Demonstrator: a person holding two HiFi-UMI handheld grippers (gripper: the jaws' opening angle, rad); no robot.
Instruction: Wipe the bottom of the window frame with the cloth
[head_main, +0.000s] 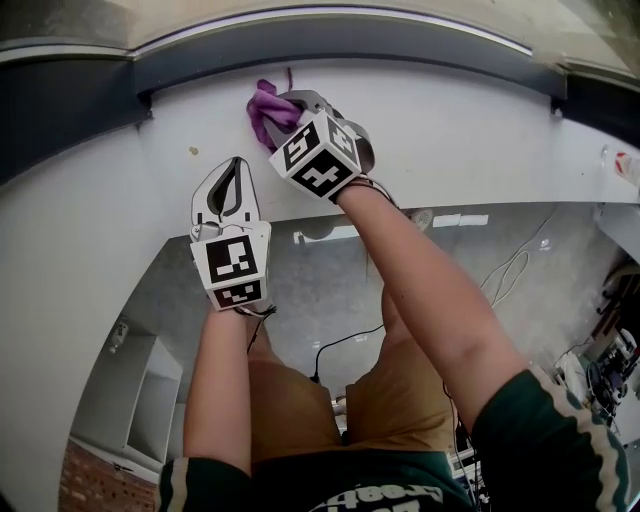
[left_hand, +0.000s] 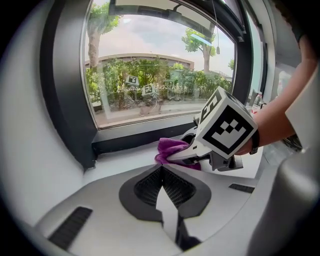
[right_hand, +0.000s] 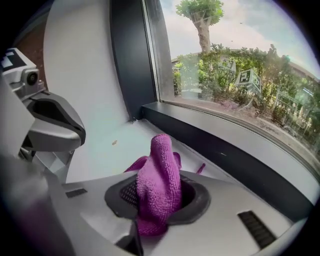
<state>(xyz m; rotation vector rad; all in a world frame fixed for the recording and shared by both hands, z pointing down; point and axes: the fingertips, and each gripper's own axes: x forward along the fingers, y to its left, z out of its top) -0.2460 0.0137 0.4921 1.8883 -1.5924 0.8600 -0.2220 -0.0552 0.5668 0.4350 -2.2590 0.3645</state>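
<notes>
A purple cloth (right_hand: 159, 180) is pinched in my right gripper (head_main: 283, 108), which is shut on it. In the head view the cloth (head_main: 268, 108) rests on the white sill (head_main: 450, 130) just short of the dark bottom bar of the window frame (head_main: 340, 45). The left gripper view shows the same cloth (left_hand: 172, 148) sticking out past the right gripper toward the frame's dark lower rail (left_hand: 135, 138). My left gripper (head_main: 232, 178) hovers over the sill to the left and nearer me, jaws shut with nothing between them (left_hand: 161, 169).
A small brown speck (head_main: 193, 151) lies on the sill left of the cloth. The frame's dark left upright (right_hand: 131, 60) meets the lower rail (right_hand: 225, 150) in a corner. Below the sill's edge are the floor, cables (head_main: 510, 265) and a white cabinet (head_main: 140, 400).
</notes>
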